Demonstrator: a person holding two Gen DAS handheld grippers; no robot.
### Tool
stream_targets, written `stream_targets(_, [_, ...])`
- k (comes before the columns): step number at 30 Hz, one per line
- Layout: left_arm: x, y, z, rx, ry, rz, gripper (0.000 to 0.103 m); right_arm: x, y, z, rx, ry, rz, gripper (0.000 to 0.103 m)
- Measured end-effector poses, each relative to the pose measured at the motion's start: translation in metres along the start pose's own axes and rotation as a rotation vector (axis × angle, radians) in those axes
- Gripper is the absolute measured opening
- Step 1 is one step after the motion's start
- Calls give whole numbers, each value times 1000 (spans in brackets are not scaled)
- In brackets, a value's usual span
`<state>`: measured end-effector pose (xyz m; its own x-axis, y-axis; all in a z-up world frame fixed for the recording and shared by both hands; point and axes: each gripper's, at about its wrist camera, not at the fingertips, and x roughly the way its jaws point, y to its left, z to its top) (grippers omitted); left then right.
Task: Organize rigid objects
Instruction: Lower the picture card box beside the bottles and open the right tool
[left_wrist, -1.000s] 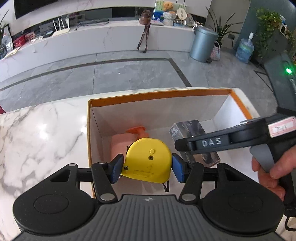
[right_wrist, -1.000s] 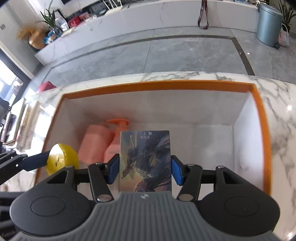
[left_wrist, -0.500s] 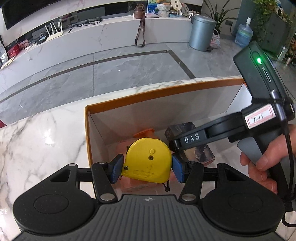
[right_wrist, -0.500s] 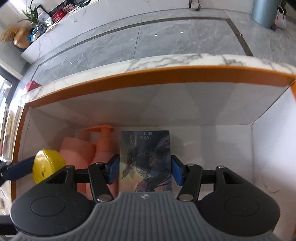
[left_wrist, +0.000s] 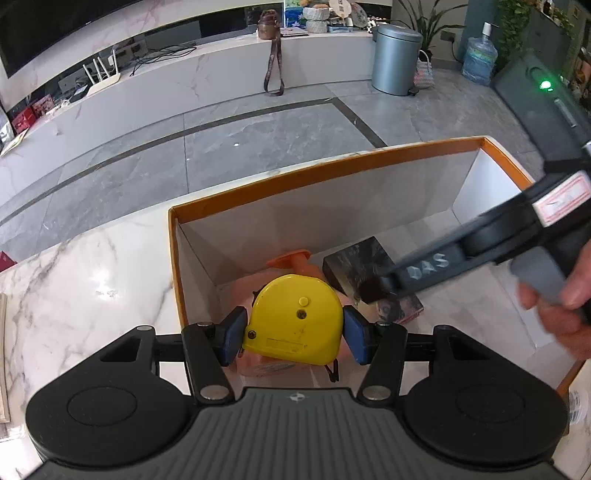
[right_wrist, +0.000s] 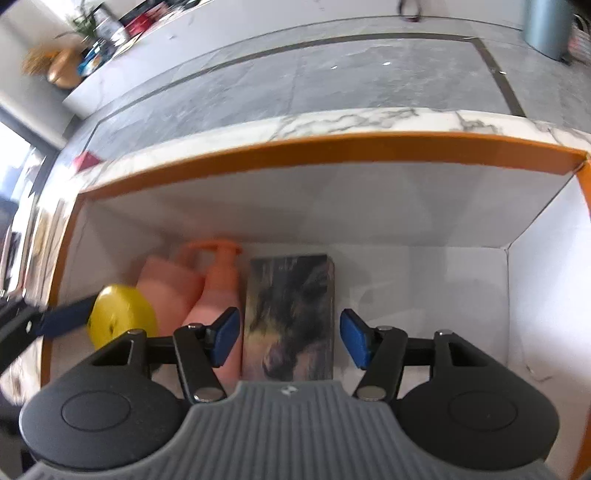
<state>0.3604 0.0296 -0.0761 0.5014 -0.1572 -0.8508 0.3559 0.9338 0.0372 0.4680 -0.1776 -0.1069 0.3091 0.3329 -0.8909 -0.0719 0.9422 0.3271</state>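
The left gripper (left_wrist: 293, 326) is hovering, clamping the tape (left_wrist: 293, 319) above the box's (right_wrist: 325, 146) pink bottles (right_wrist: 218, 288), while the right gripper (right_wrist: 288, 338) is gaping around the card box (right_wrist: 290, 314) (lying flat, long axis toward 12 o'clock).

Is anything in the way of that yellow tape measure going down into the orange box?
Yes. The yellow tape measure, held by the left gripper, hangs right above the pink pump bottle lying on the floor of the orange box. The dark picture box lies just right of the bottle; bare floor shows farther right.
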Motion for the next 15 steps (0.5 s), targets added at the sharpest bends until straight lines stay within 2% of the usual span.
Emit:
stream_targets(4, [-1, -1, -1, 3, -5, -4, 64, -4, 2, -8, -58, 60, 12, 59])
stream_targets(11, [-1, -2, -4, 13, -7, -1, 64, 12, 23, -23, -272, 170, -103, 58])
stream_targets(12, [-1, -2, -4, 13, -8, -1, 64, 15, 25, -23, -278, 183, -108, 54])
stream_targets(15, [-1, -4, -4, 11, -8, 5, 64, 16, 30, -18, -288, 155, -94, 53])
